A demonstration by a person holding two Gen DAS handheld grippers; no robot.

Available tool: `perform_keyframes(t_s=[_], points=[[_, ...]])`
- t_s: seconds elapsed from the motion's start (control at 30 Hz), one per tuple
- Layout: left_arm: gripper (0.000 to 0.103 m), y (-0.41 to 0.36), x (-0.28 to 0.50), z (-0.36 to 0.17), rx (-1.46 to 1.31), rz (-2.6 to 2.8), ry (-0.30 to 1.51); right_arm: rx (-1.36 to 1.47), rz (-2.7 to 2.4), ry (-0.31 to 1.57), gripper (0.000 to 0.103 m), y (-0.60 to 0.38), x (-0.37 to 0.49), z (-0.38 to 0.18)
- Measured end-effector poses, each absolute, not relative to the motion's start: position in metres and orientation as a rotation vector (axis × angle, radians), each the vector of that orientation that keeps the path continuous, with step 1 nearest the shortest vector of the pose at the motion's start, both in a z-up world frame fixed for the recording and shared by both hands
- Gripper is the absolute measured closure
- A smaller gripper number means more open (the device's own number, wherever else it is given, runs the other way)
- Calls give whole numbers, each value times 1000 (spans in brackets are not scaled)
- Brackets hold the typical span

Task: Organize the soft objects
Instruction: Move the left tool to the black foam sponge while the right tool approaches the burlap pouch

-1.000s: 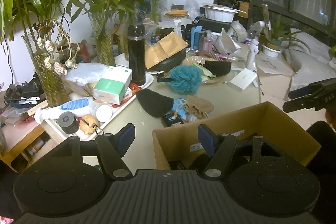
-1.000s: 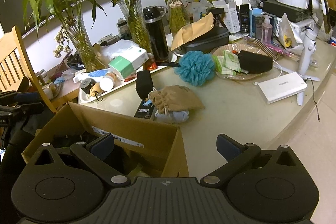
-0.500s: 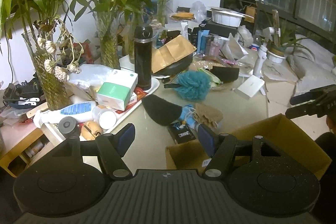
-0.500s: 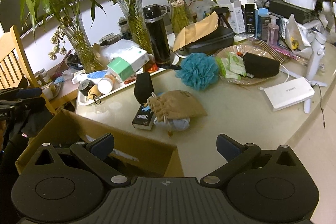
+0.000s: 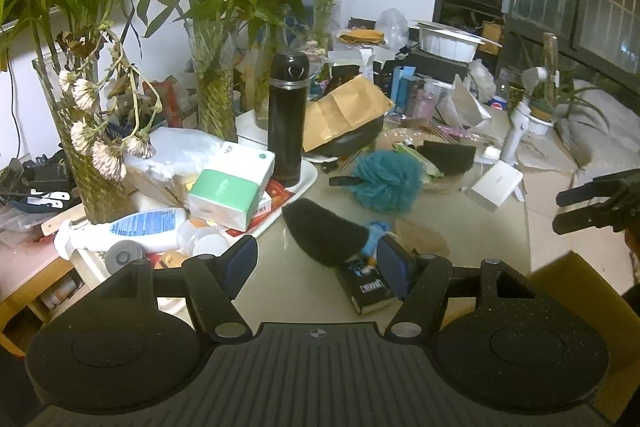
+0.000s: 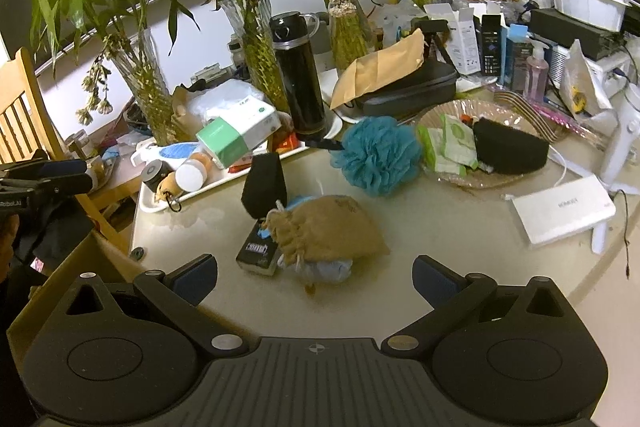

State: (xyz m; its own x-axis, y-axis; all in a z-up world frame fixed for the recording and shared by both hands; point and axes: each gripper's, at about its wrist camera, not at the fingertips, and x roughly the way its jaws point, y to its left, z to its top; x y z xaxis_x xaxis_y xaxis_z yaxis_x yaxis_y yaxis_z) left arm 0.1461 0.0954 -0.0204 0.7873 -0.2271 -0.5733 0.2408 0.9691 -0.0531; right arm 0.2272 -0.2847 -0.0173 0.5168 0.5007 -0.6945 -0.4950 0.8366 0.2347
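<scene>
Both the left gripper (image 5: 318, 265) and right gripper (image 6: 314, 279) are spread and empty, the burlap pouch (image 6: 330, 231) lying just beyond the right fingers.

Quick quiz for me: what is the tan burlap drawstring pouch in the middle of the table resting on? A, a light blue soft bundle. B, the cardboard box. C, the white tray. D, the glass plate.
A: in the right wrist view the burlap drawstring pouch lies on top of a light blue soft bundle, whose fabric shows under its front edge, beside a small dark box.
</scene>
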Motion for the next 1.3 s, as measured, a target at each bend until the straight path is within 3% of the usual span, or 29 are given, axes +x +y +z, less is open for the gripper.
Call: perform_keyframes(t_s=[0.83, 1.3], points=[[37, 114, 218, -65, -11, -270, 694, -3, 828, 884, 5, -258, 318, -75], [37, 102, 263, -96, -4, -354, 757, -69, 889, 968, 18, -226, 351, -132]])
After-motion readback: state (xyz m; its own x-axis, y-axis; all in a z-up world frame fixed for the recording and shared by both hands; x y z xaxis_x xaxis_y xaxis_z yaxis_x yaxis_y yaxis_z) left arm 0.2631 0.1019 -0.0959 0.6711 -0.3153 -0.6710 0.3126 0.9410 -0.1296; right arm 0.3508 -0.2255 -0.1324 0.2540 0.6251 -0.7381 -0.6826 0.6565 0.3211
